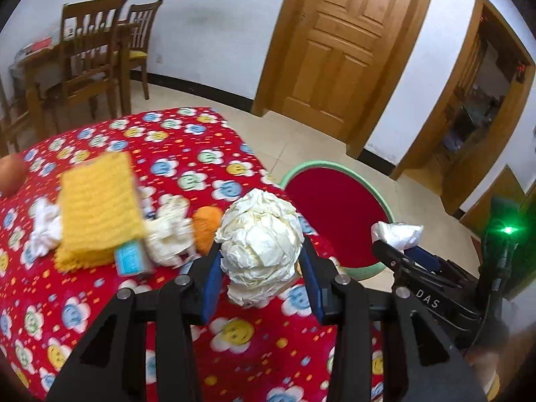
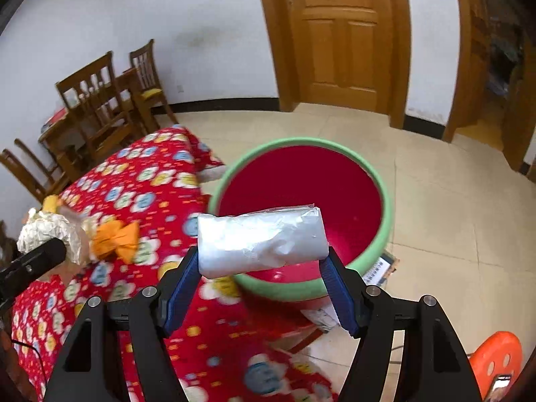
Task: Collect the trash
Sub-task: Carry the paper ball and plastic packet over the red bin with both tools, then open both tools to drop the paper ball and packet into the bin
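My left gripper (image 1: 261, 254) is shut on a crumpled ball of cream paper (image 1: 259, 244), held above the edge of the red flowered table (image 1: 167, 154). My right gripper (image 2: 263, 258) is shut on a white plastic-wrapped packet (image 2: 261, 239), held crosswise over the near rim of the green bin with a red inside (image 2: 301, 187). In the left wrist view the same bin (image 1: 335, 201) stands on the floor beyond the table's corner, with the right gripper (image 1: 395, 244) and its white packet (image 1: 397, 232) beside it. More crumpled white paper (image 1: 171, 231) lies on the table.
On the table lie a yellow knitted cloth (image 1: 97, 207), a small blue carton (image 1: 129, 256), an orange wrapper (image 1: 206, 227) and an apple (image 1: 11, 174) at the left edge. Wooden chairs (image 1: 90, 57) stand behind. An orange stool (image 2: 495, 361) sits on the tiled floor by the bin.
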The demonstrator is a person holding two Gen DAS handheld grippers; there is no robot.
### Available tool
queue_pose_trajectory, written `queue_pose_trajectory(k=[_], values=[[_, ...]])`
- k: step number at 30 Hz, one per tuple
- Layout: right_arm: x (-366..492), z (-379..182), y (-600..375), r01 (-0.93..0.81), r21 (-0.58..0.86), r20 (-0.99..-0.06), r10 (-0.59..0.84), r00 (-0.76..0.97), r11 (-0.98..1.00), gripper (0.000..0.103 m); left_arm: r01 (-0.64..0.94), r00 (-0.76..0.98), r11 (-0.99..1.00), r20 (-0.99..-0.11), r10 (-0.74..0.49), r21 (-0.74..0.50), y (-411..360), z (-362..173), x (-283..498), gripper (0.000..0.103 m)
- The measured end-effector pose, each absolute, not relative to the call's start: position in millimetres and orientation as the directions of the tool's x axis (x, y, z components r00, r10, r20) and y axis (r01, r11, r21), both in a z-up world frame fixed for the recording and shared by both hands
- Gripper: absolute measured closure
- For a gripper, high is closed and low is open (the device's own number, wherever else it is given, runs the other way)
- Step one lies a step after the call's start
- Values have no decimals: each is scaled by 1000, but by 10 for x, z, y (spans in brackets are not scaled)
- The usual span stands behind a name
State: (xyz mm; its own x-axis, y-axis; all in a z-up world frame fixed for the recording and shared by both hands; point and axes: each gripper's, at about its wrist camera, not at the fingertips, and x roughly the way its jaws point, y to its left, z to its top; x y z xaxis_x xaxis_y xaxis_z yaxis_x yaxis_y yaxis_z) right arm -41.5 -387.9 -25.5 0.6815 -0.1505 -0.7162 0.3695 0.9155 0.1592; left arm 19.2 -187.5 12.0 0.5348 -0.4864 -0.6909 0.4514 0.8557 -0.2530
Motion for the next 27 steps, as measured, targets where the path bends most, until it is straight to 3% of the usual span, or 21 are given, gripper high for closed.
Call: queue_pose_trajectory(k=[27], values=[[-496,-402,-4510,442,229,-703,-167,691,867,28,536,454,819,-748,-485,-205,-2836,-280,557,59]])
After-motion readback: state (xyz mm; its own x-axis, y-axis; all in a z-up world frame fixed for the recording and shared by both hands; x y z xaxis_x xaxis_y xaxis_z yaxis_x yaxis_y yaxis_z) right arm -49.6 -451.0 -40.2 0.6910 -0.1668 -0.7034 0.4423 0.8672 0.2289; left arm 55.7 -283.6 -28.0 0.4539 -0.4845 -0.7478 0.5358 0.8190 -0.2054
